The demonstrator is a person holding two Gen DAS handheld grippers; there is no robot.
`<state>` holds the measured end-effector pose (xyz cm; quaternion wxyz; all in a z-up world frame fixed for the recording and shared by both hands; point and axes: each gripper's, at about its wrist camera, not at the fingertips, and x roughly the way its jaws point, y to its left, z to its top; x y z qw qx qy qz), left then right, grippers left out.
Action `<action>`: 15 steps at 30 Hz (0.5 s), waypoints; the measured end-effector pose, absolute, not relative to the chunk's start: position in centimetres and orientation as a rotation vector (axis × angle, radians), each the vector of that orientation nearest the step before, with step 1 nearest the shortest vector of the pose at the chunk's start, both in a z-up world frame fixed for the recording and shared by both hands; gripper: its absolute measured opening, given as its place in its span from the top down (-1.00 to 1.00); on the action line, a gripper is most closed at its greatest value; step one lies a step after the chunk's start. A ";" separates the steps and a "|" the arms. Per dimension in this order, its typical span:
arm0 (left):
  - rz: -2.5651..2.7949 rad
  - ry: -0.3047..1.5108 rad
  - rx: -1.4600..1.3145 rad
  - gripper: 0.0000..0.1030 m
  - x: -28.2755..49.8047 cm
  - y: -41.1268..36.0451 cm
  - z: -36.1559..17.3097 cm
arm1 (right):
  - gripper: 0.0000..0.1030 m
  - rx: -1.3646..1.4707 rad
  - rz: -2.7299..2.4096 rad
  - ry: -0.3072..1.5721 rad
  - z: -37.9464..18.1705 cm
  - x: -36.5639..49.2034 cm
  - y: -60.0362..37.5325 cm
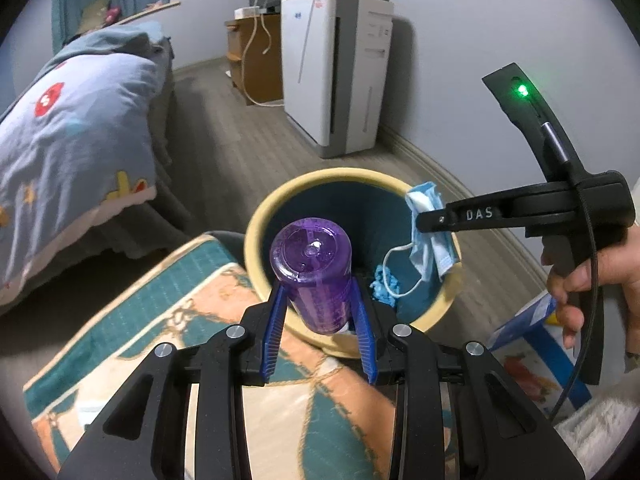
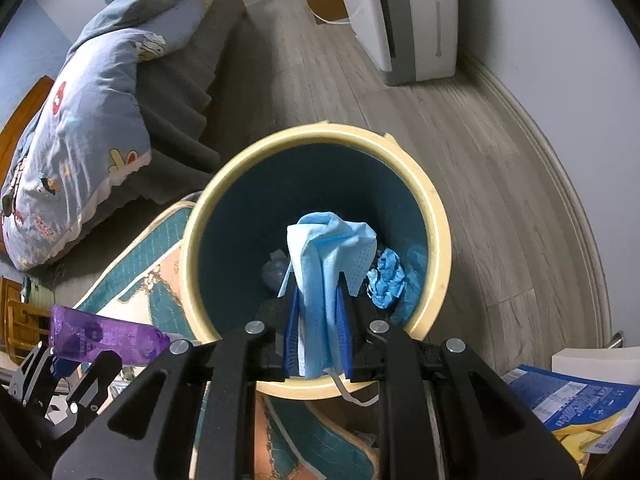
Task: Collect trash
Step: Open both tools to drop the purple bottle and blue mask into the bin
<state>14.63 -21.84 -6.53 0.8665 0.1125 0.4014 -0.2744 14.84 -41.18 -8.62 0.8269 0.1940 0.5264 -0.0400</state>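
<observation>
My left gripper (image 1: 318, 304) is shut on a purple translucent bottle (image 1: 312, 276), held bottom-forward over the near rim of a round bin (image 1: 256, 240) with a cream rim and dark blue inside. My right gripper (image 2: 318, 300) is shut on a light blue face mask (image 2: 326, 252), which hangs over the bin (image 2: 192, 248). In the left wrist view the right gripper (image 1: 420, 222) reaches in from the right with the mask (image 1: 426, 236) dangling at the bin's far right rim. Crumpled blue trash (image 2: 386, 276) lies at the bin's bottom. The purple bottle (image 2: 108, 338) shows at lower left of the right wrist view.
The bin stands on a wood floor beside a teal and peach patterned rug (image 1: 168, 320). A bed with a blue printed quilt (image 1: 76, 140) is to the left. A white appliance (image 1: 336, 76) stands by the wall. Blue printed packaging (image 2: 568, 400) lies at lower right. A hand (image 1: 580, 280) holds the right gripper's handle.
</observation>
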 end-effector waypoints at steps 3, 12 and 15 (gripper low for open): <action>-0.580 0.850 0.231 0.34 15.0 -22.6 -7.1 | 0.68 0.419 -0.086 1.130 -9.0 14.8 -41.4; -0.571 0.900 0.254 0.34 15.8 -23.7 -9.4 | 0.68 0.411 -0.063 1.125 -9.1 15.1 -41.0; -0.559 0.916 0.257 0.34 16.0 -23.5 -9.9 | 0.68 0.411 -0.054 1.107 -8.9 15.2 -40.8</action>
